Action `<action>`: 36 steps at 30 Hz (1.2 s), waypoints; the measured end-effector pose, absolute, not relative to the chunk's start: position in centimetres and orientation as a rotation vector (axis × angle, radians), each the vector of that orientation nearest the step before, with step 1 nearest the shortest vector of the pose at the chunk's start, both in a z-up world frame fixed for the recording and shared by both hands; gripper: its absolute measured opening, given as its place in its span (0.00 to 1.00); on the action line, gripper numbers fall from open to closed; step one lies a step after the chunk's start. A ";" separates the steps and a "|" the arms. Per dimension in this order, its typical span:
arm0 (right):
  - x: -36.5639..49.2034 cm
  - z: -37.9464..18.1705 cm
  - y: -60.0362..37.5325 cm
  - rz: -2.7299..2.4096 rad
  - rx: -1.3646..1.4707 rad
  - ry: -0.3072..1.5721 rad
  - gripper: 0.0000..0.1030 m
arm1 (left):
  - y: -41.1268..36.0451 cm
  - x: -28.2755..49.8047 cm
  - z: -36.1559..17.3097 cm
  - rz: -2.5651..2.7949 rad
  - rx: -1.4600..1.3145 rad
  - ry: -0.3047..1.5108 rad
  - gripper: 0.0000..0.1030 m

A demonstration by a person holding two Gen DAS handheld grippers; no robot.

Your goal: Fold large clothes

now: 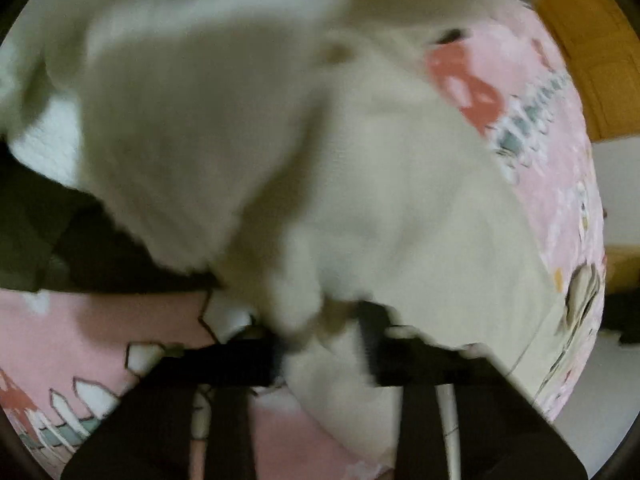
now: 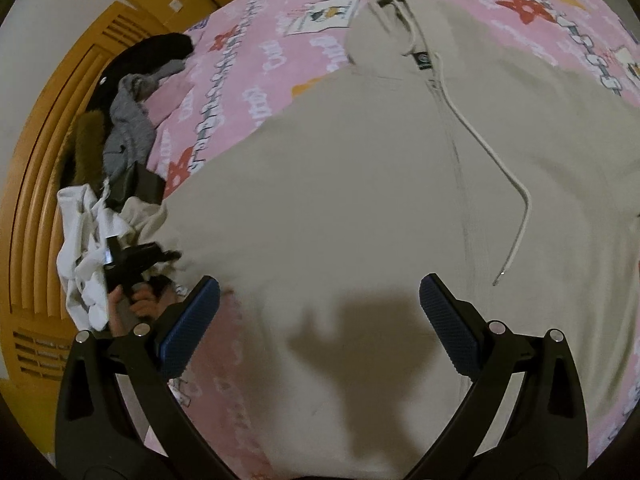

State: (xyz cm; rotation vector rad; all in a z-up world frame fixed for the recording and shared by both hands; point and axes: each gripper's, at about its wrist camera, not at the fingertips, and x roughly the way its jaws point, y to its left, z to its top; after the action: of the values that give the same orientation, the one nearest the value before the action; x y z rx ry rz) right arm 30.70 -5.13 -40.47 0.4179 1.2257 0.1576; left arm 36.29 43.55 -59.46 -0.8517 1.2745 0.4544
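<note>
A beige zip hoodie (image 2: 360, 184) with a white drawstring (image 2: 516, 216) lies spread on the pink patterned bed cover (image 2: 256, 56). My right gripper (image 2: 320, 312) is open and empty, hovering above the hoodie's lower part, its blue pads (image 2: 188, 328) wide apart. My left gripper (image 1: 324, 344) is shut on a bunched edge of the hoodie (image 1: 360, 208), which fills the blurred left wrist view. In the right wrist view the left gripper (image 2: 140, 258) shows at the hoodie's left edge, held by a hand.
A pile of other clothes, white (image 2: 84, 248), grey (image 2: 128, 132) and black (image 2: 148, 56), lies at the bed's left side beside an orange wooden headboard (image 2: 52, 128). A dark garment (image 1: 60, 236) lies at the left in the left wrist view.
</note>
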 end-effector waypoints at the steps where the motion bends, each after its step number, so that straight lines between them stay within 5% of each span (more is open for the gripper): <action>1: 30.8 -40.8 -5.8 0.140 0.415 1.224 0.94 | 42.9 36.4 -58.5 0.473 -0.811 1.264 0.13; 14: 40.3 -49.1 -13.7 0.092 0.366 1.231 0.94 | 19.9 38.7 -43.0 0.090 -0.260 0.962 0.08; 20: 49.4 -46.5 -13.8 0.255 0.360 1.221 0.94 | 5.3 36.4 -47.9 -0.152 0.052 1.001 0.08; 25: 55.7 -42.1 -4.4 0.548 -0.049 1.260 0.94 | -0.2 33.7 -54.8 -0.169 0.271 1.080 0.08; 31: 53.4 -46.9 1.8 0.577 -0.388 1.466 0.94 | -1.8 30.6 -57.5 -0.126 0.456 1.051 0.12; 34: 48.8 -48.2 3.1 0.656 -0.471 1.400 0.94 | -3.2 29.4 -57.4 -0.151 0.500 1.017 0.32; 36: 45.3 -48.2 5.7 0.728 -0.613 1.264 0.94 | -4.9 28.0 -57.4 -0.173 0.539 0.979 0.55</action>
State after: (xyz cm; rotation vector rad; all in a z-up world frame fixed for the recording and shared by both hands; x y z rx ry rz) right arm 45.27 5.67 -48.20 -0.6132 1.2642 0.7282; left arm 27.96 -4.91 -57.41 0.5392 0.9790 -0.1726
